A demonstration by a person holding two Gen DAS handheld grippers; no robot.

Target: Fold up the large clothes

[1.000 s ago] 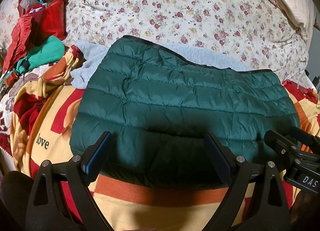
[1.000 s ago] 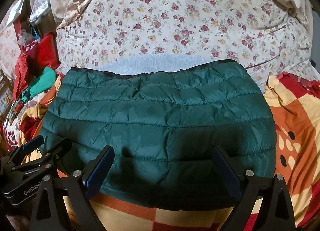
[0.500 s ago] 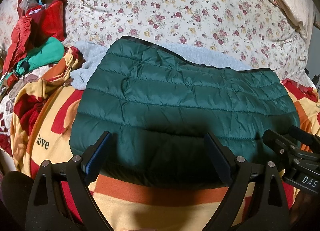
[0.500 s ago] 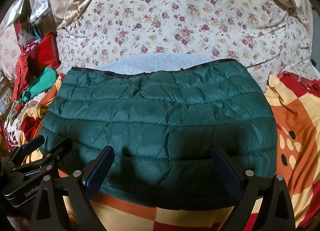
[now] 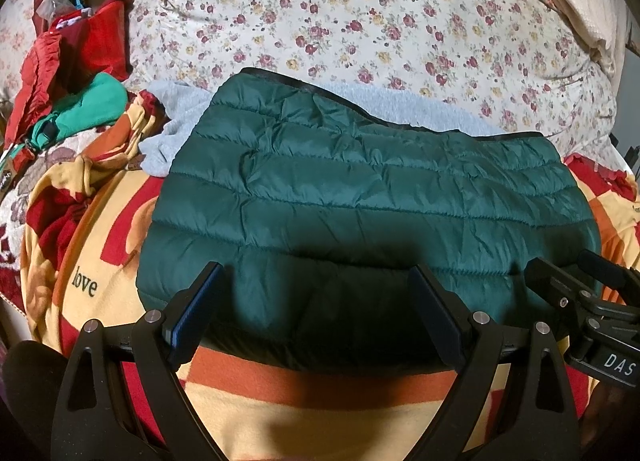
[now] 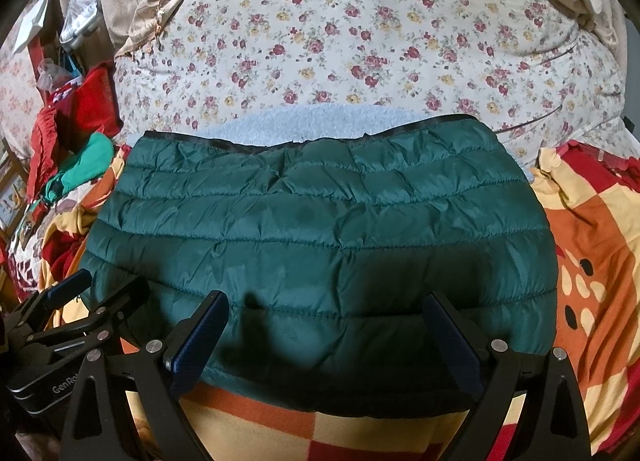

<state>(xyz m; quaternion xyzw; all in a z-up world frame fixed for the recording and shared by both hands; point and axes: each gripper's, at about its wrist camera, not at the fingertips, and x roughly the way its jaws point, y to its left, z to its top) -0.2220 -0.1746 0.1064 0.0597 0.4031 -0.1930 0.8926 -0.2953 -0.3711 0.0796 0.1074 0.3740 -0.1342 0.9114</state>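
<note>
**Left wrist view: jacket folded flat, both grippers idle at near edge**

Left wrist and right wrist views both showed the green quilted puffer jacket (image 5: 360,197) lying as a compact rectangle on the orange-and-yellow blanket (image 5: 328,417), its far edge resting on a pale blue fleece garment (image 5: 404,101) in front of the floral quilt (image 5: 380,21).

Left gripper (image 5: 316,313): jaws wide apart, holding nothing, hovering at the jacket's near hem. Right gripper (image 6: 324,341): the same, jaws apart and empty, just beside the left one.

Change over the past second: essentially none. Jacket outline, creases and both grippers matched the earlier frames, apart from slight camera drift.

Interpretation: no fabric was being moved, so the fold appeared set and released. Judged as a pause, either the end of this garment or before one more halving. Puffy fill could let the fold spring open.

Red and green clothes (image 5: 80,101) lay piled to the left.
</note>
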